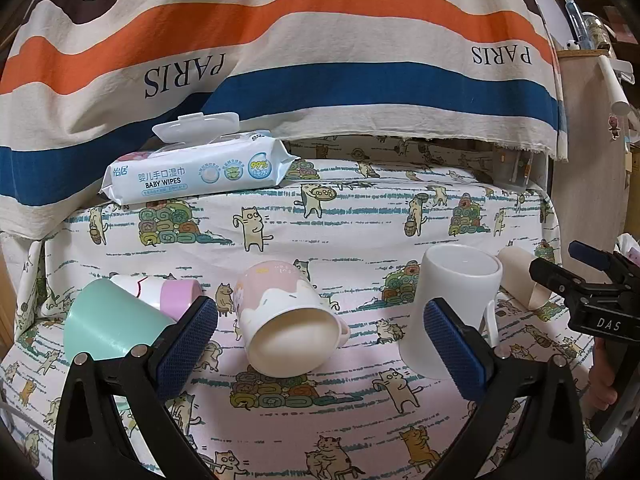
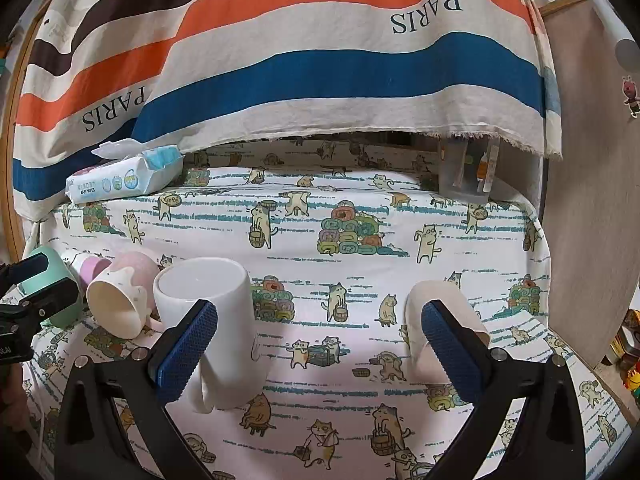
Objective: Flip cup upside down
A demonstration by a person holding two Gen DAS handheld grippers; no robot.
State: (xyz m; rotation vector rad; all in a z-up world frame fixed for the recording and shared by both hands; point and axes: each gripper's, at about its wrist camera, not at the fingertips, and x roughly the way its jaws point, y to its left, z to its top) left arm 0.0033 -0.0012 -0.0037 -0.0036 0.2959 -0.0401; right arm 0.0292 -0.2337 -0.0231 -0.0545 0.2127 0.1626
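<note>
A pink-and-cream mug (image 1: 286, 320) lies on its side between my open left fingers, its mouth toward the camera; it also shows in the right wrist view (image 2: 120, 300). My left gripper (image 1: 320, 344) is open and empty around it, not touching. A white mug (image 1: 456, 304) stands upside down to the right, handle toward the camera; in the right wrist view (image 2: 216, 328) it is by my left finger. A beige paper cup (image 2: 444, 332) lies on its side behind my right finger. My right gripper (image 2: 320, 344) is open and empty.
A mint cup (image 1: 104, 320) and a white-and-lilac cup (image 1: 160, 292) lie at the left. A baby wipes pack (image 1: 196, 172) sits at the back left. A clear container (image 2: 468, 172) stands at the back right. A striped cloth (image 1: 320, 60) hangs behind the cat-print tablecloth (image 1: 340, 216).
</note>
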